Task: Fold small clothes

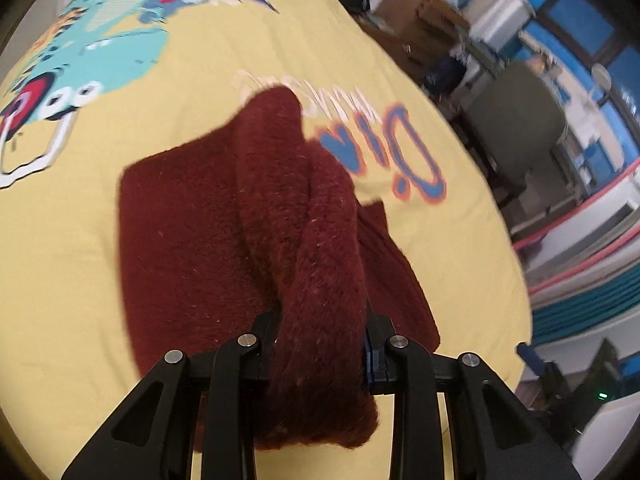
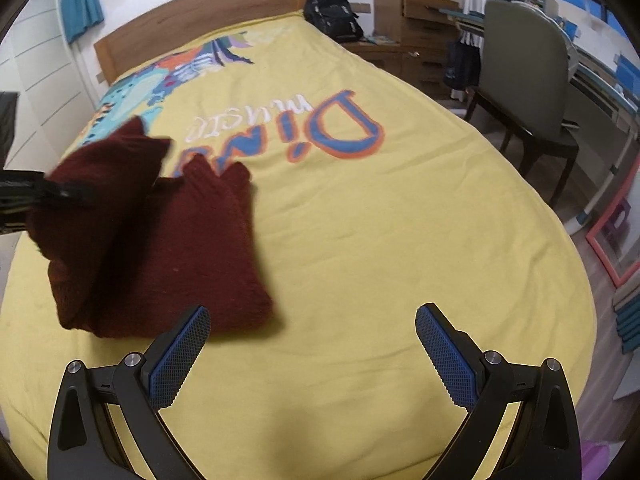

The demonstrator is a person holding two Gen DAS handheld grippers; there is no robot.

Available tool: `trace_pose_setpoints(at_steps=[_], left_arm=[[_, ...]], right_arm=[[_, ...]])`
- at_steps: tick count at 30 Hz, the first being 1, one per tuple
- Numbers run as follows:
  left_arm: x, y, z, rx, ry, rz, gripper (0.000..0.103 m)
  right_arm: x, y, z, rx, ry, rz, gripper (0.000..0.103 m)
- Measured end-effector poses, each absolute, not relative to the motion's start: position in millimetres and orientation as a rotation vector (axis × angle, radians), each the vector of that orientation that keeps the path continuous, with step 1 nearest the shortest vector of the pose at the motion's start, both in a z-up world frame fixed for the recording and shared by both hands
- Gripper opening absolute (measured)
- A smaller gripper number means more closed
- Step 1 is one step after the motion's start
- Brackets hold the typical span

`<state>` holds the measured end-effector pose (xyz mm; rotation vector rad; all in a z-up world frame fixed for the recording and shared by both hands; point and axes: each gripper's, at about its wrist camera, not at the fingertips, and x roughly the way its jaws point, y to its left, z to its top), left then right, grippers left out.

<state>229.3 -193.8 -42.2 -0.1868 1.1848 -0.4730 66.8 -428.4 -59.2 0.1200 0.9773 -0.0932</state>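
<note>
A dark red knitted garment (image 1: 192,224) lies partly folded on the yellow bed cover (image 1: 80,240). My left gripper (image 1: 320,344) is shut on a thick fold of the garment and holds that part lifted above the rest. In the right wrist view the garment (image 2: 180,256) lies at the left, and the left gripper (image 2: 60,194) comes in from the left edge with the lifted part. My right gripper (image 2: 312,340) is open and empty, above the bare cover to the right of the garment's near corner.
The yellow cover (image 2: 380,240) has a dinosaur print and the word "Dino". A wooden headboard (image 2: 192,20) is at the far end. A black backpack (image 2: 332,14), a drawer unit (image 2: 416,32) and a grey chair (image 2: 524,92) stand to the right of the bed.
</note>
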Motion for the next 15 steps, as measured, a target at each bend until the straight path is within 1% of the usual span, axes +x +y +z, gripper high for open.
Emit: trace_pose_setpoints(at_steps=[3, 7, 11, 13, 15], left_arm=[[224.2, -224.9, -62.4, -0.111, 1.211, -0.447, 0.024], [215.4, -246.4, -85.0, 0.004, 1.22, -0.361, 0.026], [216.9, -246.4, -99.0, 0.02, 1.224, -0.326, 0.038], [215.5, -247.1, -100.6, 0.029, 1.223, -0.325, 0.039], [214.6, -247.3, -97.9, 0.036, 1.227, -0.316, 0.044]], right_arm=[[64.3, -436.1, -67.7, 0.125, 1.009, -0.104, 0.102], [62.0, -443.6, -82.6, 0.129, 1.061, -0.122, 0.102], [57.6, -448.4, -90.3, 0.146, 1.09, -0.128, 0.102], [57.7, -449.7, -92.2, 0.143, 1.096, -0.128, 0.102], [56.1, -451.4, -92.1, 0.144, 1.096, -0.128, 0.102]])
